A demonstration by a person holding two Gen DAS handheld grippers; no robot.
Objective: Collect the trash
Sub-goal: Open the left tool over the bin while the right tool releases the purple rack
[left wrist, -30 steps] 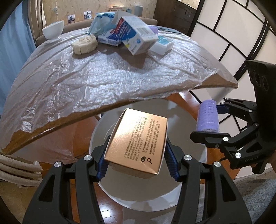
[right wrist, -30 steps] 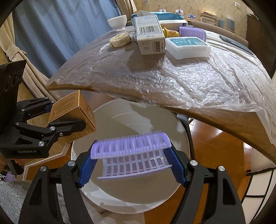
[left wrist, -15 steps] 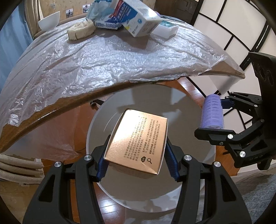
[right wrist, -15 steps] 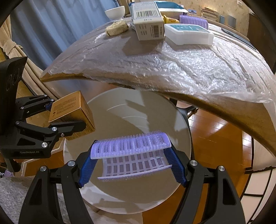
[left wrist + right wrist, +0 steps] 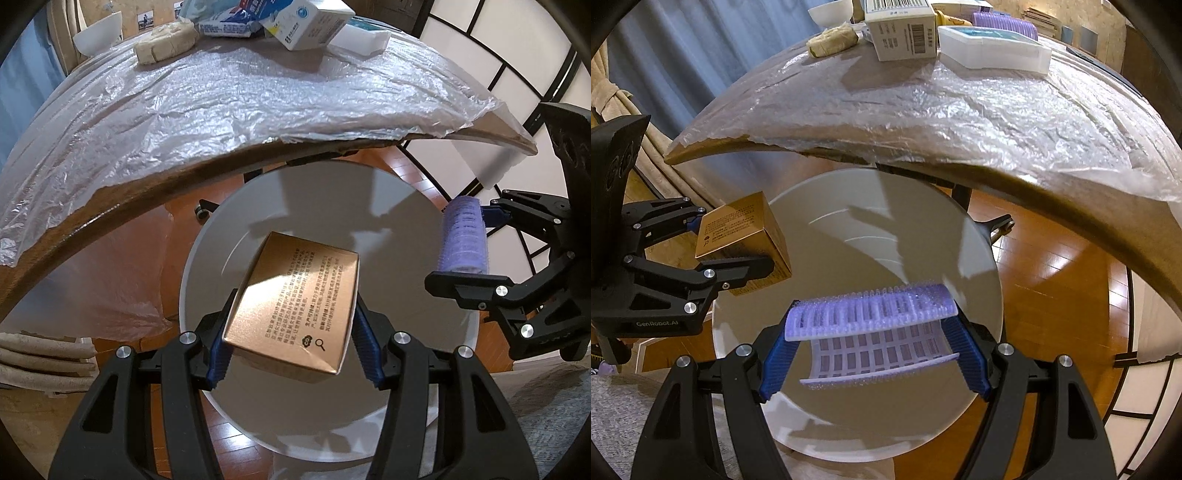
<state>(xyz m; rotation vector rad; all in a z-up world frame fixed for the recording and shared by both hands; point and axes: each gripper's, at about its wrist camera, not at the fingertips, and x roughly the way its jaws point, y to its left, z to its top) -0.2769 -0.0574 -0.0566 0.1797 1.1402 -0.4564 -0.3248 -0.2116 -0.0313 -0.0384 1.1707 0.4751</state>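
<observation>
Over the white bin, my left gripper clamps a gold box; my right gripper clamps a purple hair roller. I should release both centrally, clear of the rim.

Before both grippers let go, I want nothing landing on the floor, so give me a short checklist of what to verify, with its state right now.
1. Left gripper shut on the gold box: ok.
2. Right gripper shut on the purple hair roller: ok.
3. Gold box over the mouth of the white bin: ok in the left wrist view.
4. Purple hair roller over the white bin: ok in the right wrist view.
5. The two grippers apart, not touching: ok.
6. Anything already in the bin: cannot tell; only pale wall and shadows show.
</observation>
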